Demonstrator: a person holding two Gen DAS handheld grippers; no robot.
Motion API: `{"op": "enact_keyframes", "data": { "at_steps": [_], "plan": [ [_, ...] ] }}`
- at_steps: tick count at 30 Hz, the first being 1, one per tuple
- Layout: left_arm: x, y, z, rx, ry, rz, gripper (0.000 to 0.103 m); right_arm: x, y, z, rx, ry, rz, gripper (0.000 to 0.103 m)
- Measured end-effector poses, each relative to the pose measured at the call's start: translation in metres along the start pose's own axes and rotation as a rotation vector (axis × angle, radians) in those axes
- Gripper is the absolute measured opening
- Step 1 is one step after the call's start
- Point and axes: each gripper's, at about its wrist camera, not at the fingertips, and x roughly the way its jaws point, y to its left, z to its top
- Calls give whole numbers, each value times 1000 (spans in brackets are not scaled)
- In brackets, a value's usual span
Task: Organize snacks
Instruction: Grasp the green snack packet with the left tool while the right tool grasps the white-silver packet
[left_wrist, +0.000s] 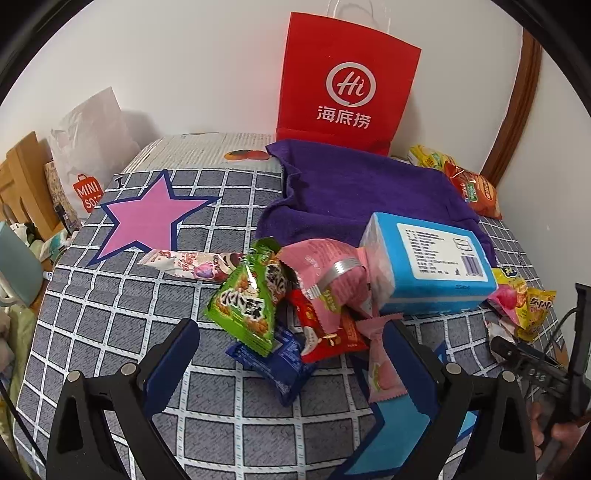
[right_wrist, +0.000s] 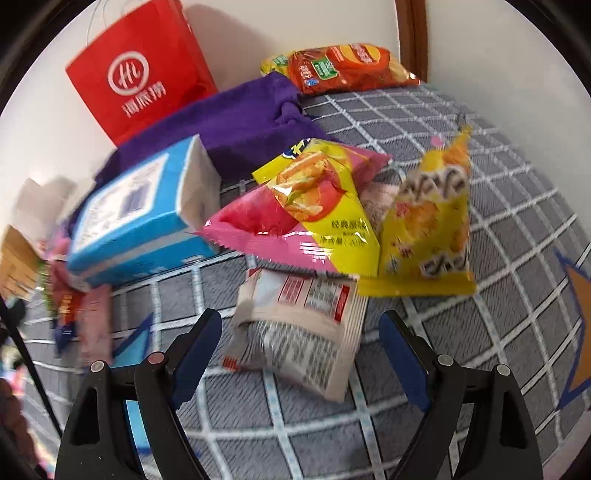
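In the left wrist view my left gripper (left_wrist: 291, 365) is open and empty, just short of a pile of snacks: a green packet (left_wrist: 251, 302), a dark blue packet (left_wrist: 280, 365), a red packet (left_wrist: 328, 332), pink packets (left_wrist: 384, 369) and a blue box (left_wrist: 428, 266). In the right wrist view my right gripper (right_wrist: 299, 354) is open around a white packet (right_wrist: 299, 321) lying on the cloth. Behind it lie a pink-and-yellow bag (right_wrist: 310, 210) and a yellow bag (right_wrist: 432, 229). The blue box (right_wrist: 140, 214) also shows there.
A red paper bag (left_wrist: 347, 81) stands against the wall behind a purple towel (left_wrist: 354, 195). An orange chip bag (right_wrist: 347, 66) lies at the far edge. The grey checked cloth (left_wrist: 110, 314) has a pink star (left_wrist: 147, 218). A MINISO bag (left_wrist: 85, 158) stands off left.
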Motion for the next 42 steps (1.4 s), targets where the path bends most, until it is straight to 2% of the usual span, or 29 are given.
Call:
{"op": "enact_keyframes", "data": {
  "at_steps": [1, 3, 7, 8, 16, 22, 26, 31, 33, 35, 37, 38, 42],
  "plan": [
    [1, 2, 1, 2, 0, 2, 100, 3, 4, 0, -17, -3, -29, 87],
    [2, 6, 2, 1, -5, 6, 100, 5, 13, -5, -73, -30, -103, 80],
    [5, 20, 5, -13, -10, 18, 100, -3, 12, -13, -93, -56, -81, 67],
    [6, 23, 7, -13, -10, 23, 99, -4, 13, -14, -105, -58, -74, 61],
    [17, 46, 20, -21, -1, 43, 99, -4, 17, -21, -122, -109, -47, 61],
    [38, 40, 21, 24, 41, 42, 98, -2, 15, -22, -120, -130, -31, 64],
    [57, 38, 16, 28, 91, 46, 84, -1, 17, -21, -127, -130, -35, 66],
    [72, 42, 15, 21, 113, 37, 77, 0, 16, -20, -126, -129, -30, 67],
    [76, 43, 15, 14, 124, 9, 63, 1, 18, -19, -131, -130, -38, 66],
    [75, 43, 15, 17, 124, 8, 60, 1, 18, -19, -132, -131, -39, 66],
    [71, 43, 15, 27, 114, 13, 50, 1, 18, -19, -133, -132, -40, 66],
    [67, 44, 15, 26, 113, 3, 42, 0, 19, -20, -137, -133, -42, 65],
    [51, 49, 17, 26, 99, 5, 40, -5, 21, -23, -143, -125, -47, 59]
  ]
}}
